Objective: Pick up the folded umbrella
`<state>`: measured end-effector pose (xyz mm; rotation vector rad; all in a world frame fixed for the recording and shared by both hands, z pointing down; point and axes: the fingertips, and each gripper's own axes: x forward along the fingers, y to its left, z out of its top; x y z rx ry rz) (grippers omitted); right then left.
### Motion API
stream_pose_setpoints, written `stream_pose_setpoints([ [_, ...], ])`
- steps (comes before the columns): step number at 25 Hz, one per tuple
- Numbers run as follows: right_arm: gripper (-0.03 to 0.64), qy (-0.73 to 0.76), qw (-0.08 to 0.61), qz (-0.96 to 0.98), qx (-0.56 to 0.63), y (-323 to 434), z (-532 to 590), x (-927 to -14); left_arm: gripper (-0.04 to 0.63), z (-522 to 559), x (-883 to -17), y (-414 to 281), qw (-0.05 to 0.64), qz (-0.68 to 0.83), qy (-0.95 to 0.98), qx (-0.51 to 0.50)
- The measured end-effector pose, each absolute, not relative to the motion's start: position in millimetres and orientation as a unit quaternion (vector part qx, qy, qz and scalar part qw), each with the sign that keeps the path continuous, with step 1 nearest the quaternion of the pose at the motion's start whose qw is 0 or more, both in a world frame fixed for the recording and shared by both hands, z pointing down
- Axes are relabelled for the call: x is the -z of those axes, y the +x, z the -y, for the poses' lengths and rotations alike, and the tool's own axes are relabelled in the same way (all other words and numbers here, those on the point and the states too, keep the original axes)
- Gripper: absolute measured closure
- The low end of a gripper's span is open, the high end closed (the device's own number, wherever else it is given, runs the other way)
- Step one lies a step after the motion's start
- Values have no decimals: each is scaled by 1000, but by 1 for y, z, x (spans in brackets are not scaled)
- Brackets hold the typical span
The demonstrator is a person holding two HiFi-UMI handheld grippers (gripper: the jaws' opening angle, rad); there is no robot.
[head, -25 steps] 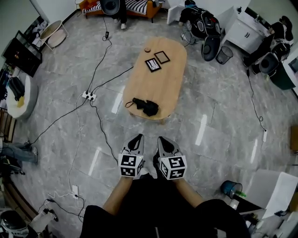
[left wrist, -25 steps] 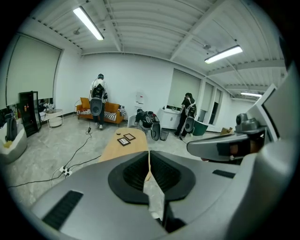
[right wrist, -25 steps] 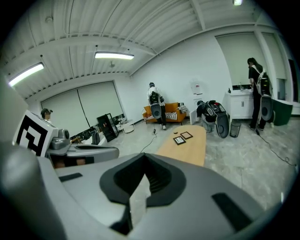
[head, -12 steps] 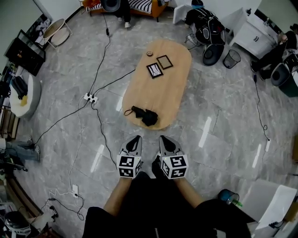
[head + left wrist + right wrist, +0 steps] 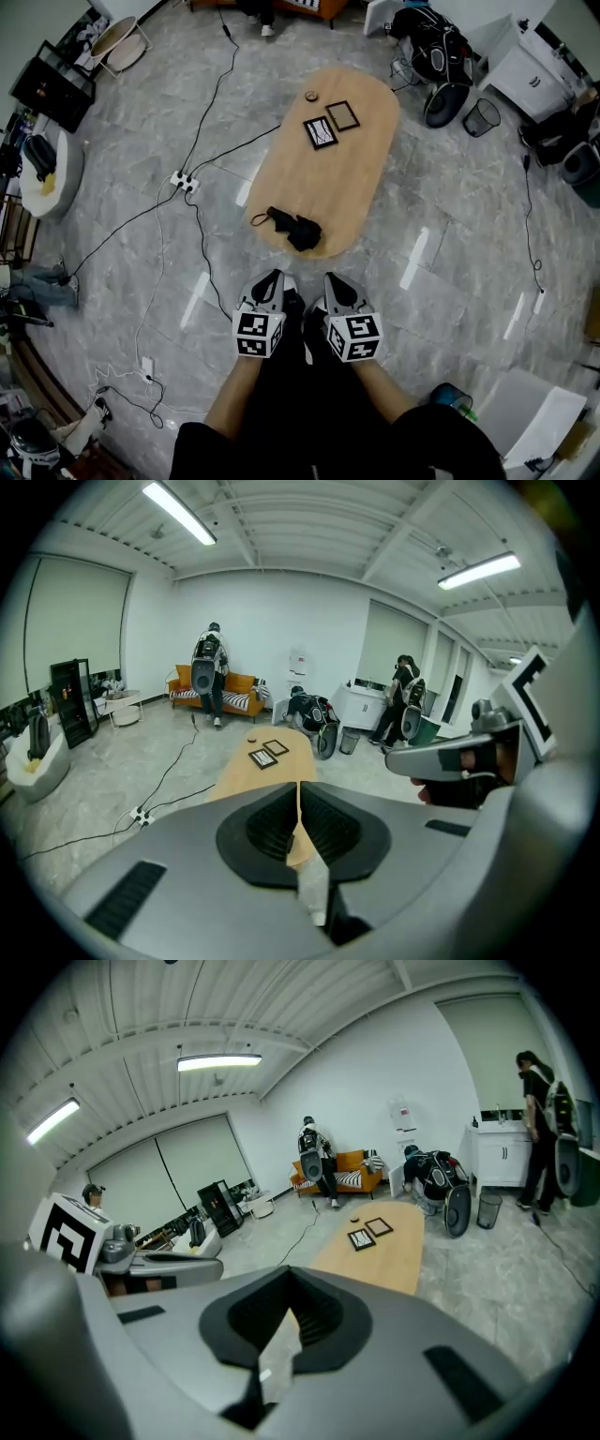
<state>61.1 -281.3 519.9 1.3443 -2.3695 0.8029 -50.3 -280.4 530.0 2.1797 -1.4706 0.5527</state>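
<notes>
The folded black umbrella [image 5: 294, 229] lies on the near end of the oval wooden table [image 5: 366, 159], its strap loop pointing left. Both grippers hover over the floor just short of that table end, side by side and pointing at it. My left gripper [image 5: 271, 280] is shut with nothing in it, below and a little left of the umbrella. My right gripper [image 5: 334, 283] is also shut and empty, below and to the umbrella's right. In the left gripper view the closed jaws hide the umbrella, and only the table [image 5: 246, 766] shows beyond them. The right gripper view likewise shows the table [image 5: 386, 1252] ahead.
Two flat framed items [image 5: 330, 124] and a small round object [image 5: 311, 96] lie on the table's far half. Cables and a power strip [image 5: 183, 182] run over the floor at left. A wire bin [image 5: 481, 116], bags and people stand at the far right.
Both grippers have moved forward together toward the table's near end, so the umbrella sits closer to them. The jaws stayed shut.
</notes>
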Motion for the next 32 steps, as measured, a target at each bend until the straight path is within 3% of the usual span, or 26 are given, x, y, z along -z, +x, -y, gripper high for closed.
stream_pose_setpoints([
  [32,607,525,201,757,-332,57,347,-629,575,389,-691,-52,149,361,862,-322],
])
